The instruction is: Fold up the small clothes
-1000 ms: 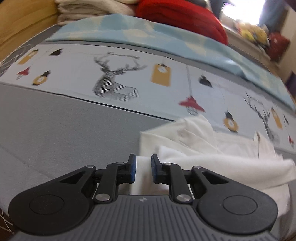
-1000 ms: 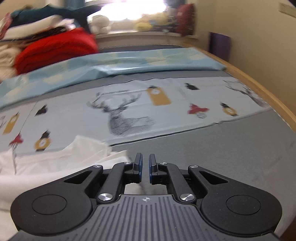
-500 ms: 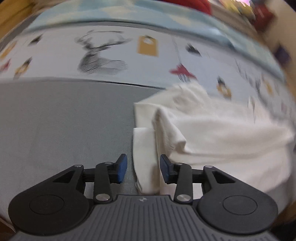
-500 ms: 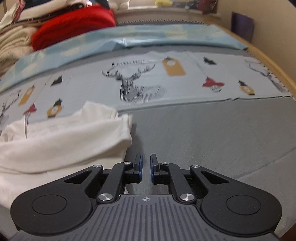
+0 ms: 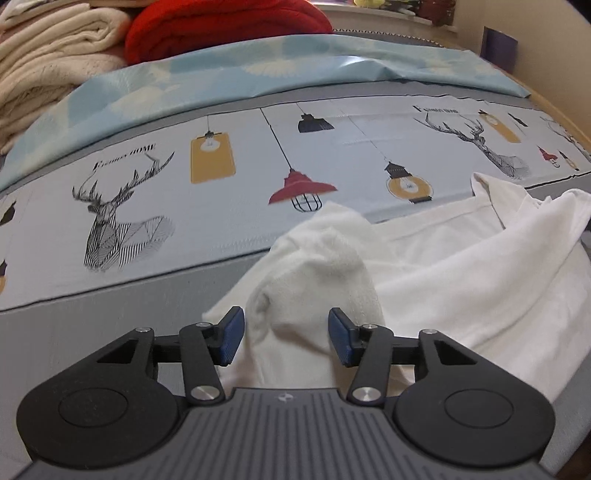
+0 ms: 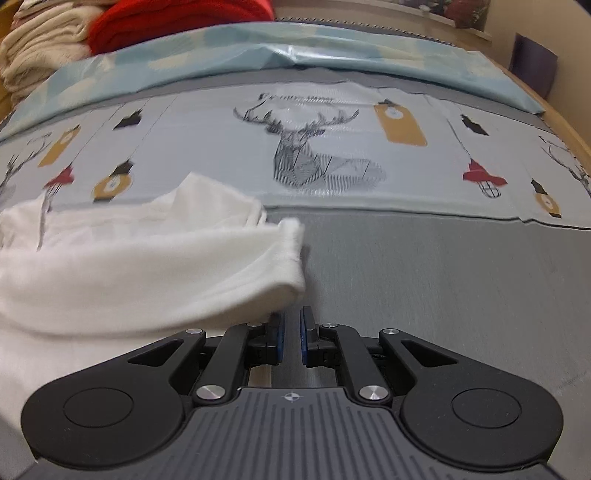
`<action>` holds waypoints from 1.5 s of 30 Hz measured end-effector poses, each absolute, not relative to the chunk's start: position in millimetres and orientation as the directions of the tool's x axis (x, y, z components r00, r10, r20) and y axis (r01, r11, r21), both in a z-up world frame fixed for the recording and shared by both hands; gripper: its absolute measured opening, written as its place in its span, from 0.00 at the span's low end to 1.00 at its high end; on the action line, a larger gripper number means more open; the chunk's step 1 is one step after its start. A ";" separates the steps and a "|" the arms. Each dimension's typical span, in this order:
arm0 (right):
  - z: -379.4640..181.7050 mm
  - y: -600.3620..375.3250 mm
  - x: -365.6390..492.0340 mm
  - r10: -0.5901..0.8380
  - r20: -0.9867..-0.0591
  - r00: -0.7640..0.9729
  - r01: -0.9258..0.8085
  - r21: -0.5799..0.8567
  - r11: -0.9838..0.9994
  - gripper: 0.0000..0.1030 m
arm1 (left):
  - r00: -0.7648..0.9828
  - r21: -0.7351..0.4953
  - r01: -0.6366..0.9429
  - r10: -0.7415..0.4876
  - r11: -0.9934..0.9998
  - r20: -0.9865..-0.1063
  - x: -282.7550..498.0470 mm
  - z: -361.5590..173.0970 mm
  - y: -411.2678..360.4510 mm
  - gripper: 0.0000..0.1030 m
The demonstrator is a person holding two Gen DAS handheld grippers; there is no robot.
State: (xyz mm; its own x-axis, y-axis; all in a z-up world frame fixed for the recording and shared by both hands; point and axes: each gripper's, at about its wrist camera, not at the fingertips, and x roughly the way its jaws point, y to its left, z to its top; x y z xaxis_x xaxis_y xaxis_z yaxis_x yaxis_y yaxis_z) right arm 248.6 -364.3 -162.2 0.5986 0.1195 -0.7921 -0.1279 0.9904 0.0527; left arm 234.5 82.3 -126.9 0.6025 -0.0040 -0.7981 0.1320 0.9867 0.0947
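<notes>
White garment, a small soft top, lies crumpled on the grey bed surface, its far edge overlapping the pale printed strip with stag, lamp and tag motifs. Left gripper: jaws spread wide, blue pads on either side of a raised fold of the garment; the fold stands between them, touching neither pad visibly, so nothing is grasped. Right gripper: jaws drawn nearly together with a narrow gap between the blue pads, holding nothing; it sits over bare grey surface just beside the garment's right end, where a rolled, sleeve-like fold ends near the left finger. Beyond the printed strip, a light blue patterned sheet runs across the bed. At the far left corner, cream folded blankets are stacked next to a red folded blanket. A wooden bed rim curves along the right edge.
</notes>
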 end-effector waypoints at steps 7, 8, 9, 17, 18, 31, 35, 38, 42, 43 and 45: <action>-161.7 -366.5 283.6 0.142 -0.737 0.660 -0.070 0.129 0.989 0.08 | 0.589 0.054 0.113 -0.023 0.992 -0.808 255.4 -134.8 88.6 0.54; -161.5 -366.1 288.3 0.150 -0.731 0.666 -0.066 0.142 0.988 0.08 | 0.588 0.042 0.109 -0.031 0.993 -0.808 257.7 -135.6 89.7 0.54; -161.5 -365.1 292.0 0.154 -0.726 0.671 -0.062 0.151 0.987 0.10 | 0.587 0.030 0.108 -0.039 0.994 -0.809 260.6 -136.7 90.4 0.54; -163.6 -356.3 312.3 0.196 -0.702 0.685 -0.065 0.210 0.976 0.10 | 0.615 0.020 0.157 -0.083 0.987 -0.784 263.5 -126.8 92.9 0.15; -163.5 -355.5 313.7 0.209 -0.698 0.685 -0.074 0.218 0.973 0.10 | 0.633 -0.009 0.145 -0.100 0.989 -0.768 262.7 -120.4 98.4 0.14; -152.9 -380.9 320.4 0.095 -0.649 0.755 0.154 0.315 0.937 0.05 | 0.637 -0.291 -0.264 -0.060 0.919 -0.768 274.9 -114.1 169.8 0.17; -158.4 -380.1 320.5 0.129 -0.676 0.726 0.126 0.315 0.941 0.19 | 0.593 -0.313 -0.248 -0.112 0.917 -0.797 278.8 -123.5 168.4 0.36; -162.0 -380.7 320.2 0.140 -0.693 0.707 0.118 0.312 0.943 0.23 | 0.561 -0.340 -0.241 -0.155 0.909 -0.813 280.8 -134.3 164.9 0.36; -168.2 -377.2 321.5 0.170 -0.725 0.667 0.103 0.315 0.943 0.23 | 0.532 -0.318 -0.219 -0.160 0.922 -0.831 278.8 -146.9 155.7 0.34; -169.0 -374.9 320.8 0.173 -0.729 0.663 0.093 0.309 0.946 0.23 | 0.530 -0.309 -0.208 -0.159 0.928 -0.833 278.9 -147.7 152.7 0.30; -169.2 -370.8 319.3 0.168 -0.728 0.665 0.075 0.289 0.954 0.19 | 0.552 -0.257 -0.185 -0.116 0.949 -0.826 276.4 -140.8 148.7 0.04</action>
